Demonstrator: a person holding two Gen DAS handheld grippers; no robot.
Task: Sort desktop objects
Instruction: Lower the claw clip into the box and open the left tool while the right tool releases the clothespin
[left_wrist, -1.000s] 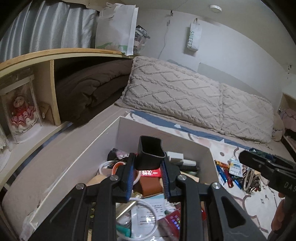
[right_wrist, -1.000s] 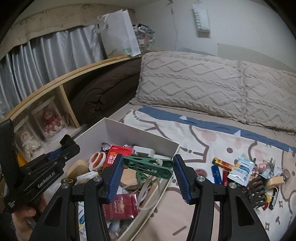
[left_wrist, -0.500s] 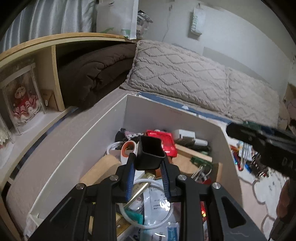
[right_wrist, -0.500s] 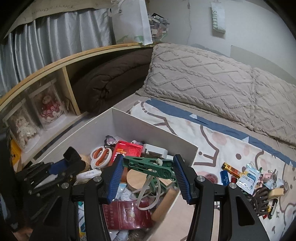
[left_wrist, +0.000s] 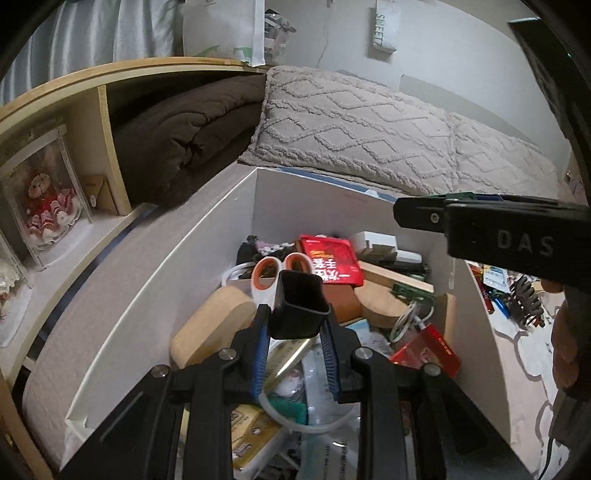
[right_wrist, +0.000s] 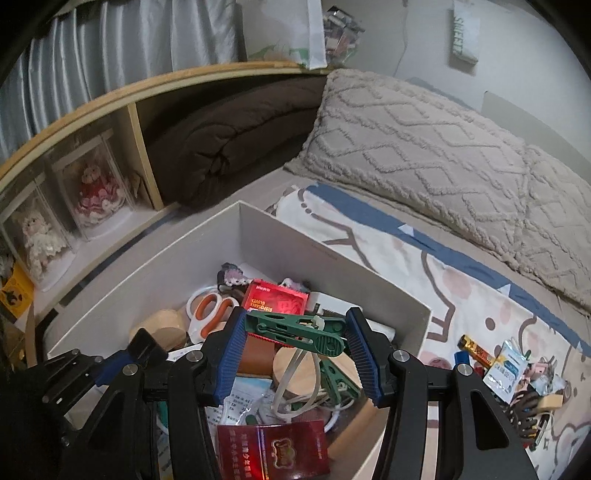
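My left gripper (left_wrist: 295, 345) is shut on a small black open-topped container (left_wrist: 298, 305), held upright above the white box (left_wrist: 207, 236). My right gripper (right_wrist: 295, 334) is shut on a green clip (right_wrist: 295, 329) with white cords hanging from it, over the same white box (right_wrist: 295, 236). Inside lie white-and-orange scissors (left_wrist: 275, 275), a red packet (left_wrist: 332, 260), round wooden pieces (left_wrist: 210, 326) and papers. The right gripper's black body (left_wrist: 509, 236) crosses the left wrist view at the right. The left gripper (right_wrist: 122, 360) with its black container shows at the lower left of the right wrist view.
The box sits on a bed with a patterned sheet (right_wrist: 424, 266) and knitted pillows (right_wrist: 424, 133). Small loose items (right_wrist: 513, 373) lie on the sheet right of the box. A wooden shelf (left_wrist: 107, 122) with a brown blanket and boxed dolls stands to the left.
Both grippers have moved in over the white box, the right one leftward with the green clip. The left has sunk a little with the black container. Neither grip has changed.
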